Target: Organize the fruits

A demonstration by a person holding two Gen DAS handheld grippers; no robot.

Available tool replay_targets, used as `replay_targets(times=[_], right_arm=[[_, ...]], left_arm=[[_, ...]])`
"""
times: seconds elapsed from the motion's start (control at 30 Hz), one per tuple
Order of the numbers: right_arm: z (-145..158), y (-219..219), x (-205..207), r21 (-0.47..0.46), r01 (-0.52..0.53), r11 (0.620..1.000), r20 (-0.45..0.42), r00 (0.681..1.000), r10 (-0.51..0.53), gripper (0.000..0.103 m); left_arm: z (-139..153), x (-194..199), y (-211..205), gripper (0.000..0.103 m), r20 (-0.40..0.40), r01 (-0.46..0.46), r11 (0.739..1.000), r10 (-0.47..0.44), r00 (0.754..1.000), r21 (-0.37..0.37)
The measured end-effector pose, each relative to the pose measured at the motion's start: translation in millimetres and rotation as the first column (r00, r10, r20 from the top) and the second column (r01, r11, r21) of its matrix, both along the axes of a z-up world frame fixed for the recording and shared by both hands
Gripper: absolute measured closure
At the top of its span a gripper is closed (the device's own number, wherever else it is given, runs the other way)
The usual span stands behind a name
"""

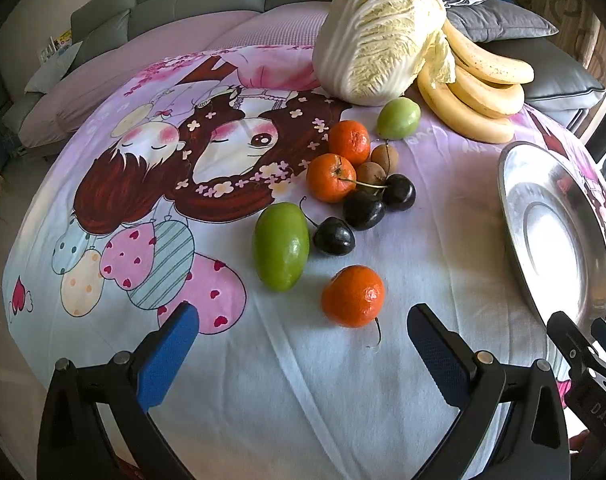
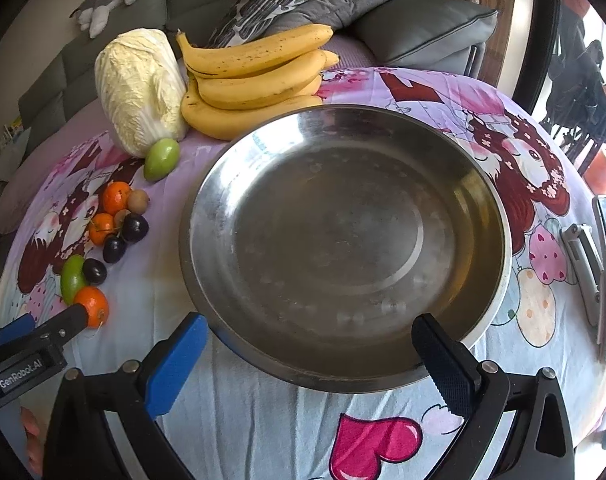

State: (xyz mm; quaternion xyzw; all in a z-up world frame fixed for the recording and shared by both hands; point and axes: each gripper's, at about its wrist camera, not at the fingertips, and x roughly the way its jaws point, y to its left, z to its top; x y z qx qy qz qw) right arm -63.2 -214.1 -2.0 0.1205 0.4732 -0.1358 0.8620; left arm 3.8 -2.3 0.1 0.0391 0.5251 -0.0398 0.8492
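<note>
While both grippers hover low over the near edge of a counter draped in a cartoon-print cloth [image 1: 263,380], each stands wide open and holds nothing. The left gripper [image 1: 303,336] has blue pads, and a tangerine [image 1: 353,296] lies on the cloth just ahead of it, between the lines of its two fingers but untouched. Just beyond and to the left of that fruit rests an oval green fruit [image 1: 281,246], with a dark cherry [image 1: 334,236] beside it. Farther back sits a cluster of two more tangerines, two cherries and two small brown fruits. At the far edge, a napa cabbage [image 1: 379,28] stands beside a bunch of bananas [image 1: 475,92], with a second green fruit [image 1: 398,117] in front. The right gripper [image 2: 309,344] reaches over the near rim of an empty steel bowl [image 2: 343,240], which sits right of the fruit.
</note>
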Motion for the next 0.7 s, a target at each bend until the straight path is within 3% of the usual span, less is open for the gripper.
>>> replay_targets(times=[0.7], right_arm=[[-1.6, -2.2, 0.7, -0.003, -0.011, 1.000, -0.014, 1.000, 0.011, 0.000]], left_arm=[[-2.3, -0.7, 0.8, 0.000, -0.005, -0.002, 1.000, 0.002, 1.000, 0.005]])
